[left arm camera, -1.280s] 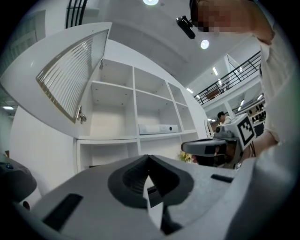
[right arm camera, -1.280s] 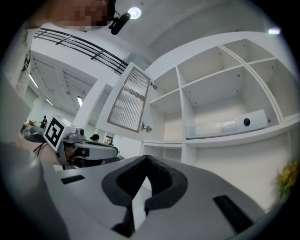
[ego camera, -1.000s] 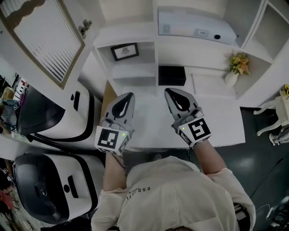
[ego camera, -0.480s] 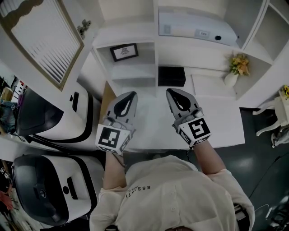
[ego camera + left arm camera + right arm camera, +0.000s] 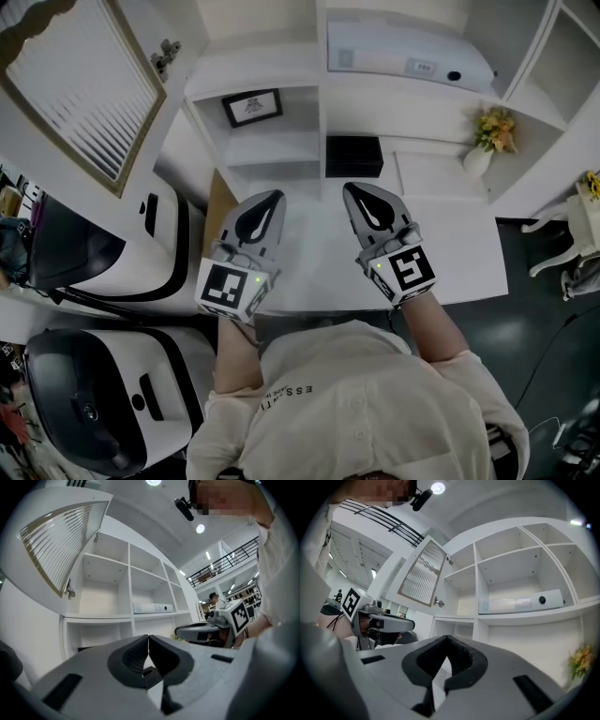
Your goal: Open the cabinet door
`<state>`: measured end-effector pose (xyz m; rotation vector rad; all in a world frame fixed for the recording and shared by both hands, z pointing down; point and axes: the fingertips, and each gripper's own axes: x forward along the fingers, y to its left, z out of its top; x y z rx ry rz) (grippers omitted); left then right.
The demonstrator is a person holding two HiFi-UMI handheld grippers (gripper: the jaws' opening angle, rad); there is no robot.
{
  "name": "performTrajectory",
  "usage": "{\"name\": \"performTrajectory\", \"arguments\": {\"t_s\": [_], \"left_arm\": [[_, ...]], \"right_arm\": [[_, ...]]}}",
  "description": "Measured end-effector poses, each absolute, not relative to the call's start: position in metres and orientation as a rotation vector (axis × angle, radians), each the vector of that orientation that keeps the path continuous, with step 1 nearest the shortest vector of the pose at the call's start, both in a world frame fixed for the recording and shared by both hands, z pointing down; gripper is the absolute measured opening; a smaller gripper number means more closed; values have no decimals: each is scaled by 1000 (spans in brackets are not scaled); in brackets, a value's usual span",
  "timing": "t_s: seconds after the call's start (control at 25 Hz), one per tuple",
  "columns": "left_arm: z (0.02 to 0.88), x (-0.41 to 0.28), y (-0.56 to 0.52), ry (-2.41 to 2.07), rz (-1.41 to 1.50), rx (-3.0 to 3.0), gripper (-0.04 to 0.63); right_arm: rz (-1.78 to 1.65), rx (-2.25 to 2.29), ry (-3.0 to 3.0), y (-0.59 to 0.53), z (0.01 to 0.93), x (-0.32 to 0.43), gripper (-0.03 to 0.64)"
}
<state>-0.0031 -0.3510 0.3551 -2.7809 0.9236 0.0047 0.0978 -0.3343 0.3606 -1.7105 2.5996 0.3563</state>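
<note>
Both the left gripper point(image 5: 265, 202) and right gripper point(image 5: 364, 199) hold their jaws closed, empty; the cabinet door point(image 5: 80, 84), already swung out, looks light and rigid, best gripped on its frame edge

"ESS", partly legible, on the shirt point(image 5: 302, 391)

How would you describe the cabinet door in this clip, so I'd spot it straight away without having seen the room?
Start from the large white shelf unit ahead of the two grippers. At its left end, level with the upper compartments, the cabinet door stands swung open. It alone has a tan frame around a ribbed, slatted panel; everything beside it is plain white open shelving.
</note>
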Motion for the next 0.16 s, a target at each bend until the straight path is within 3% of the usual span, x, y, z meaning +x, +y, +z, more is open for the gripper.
{"name": "performTrajectory", "arguments": {"t_s": [0.16], "left_arm": [[358, -9, -358, 933, 8, -2782, 3]], "right_arm": [[357, -1738, 2578, -338, 364, 101, 15]]}}
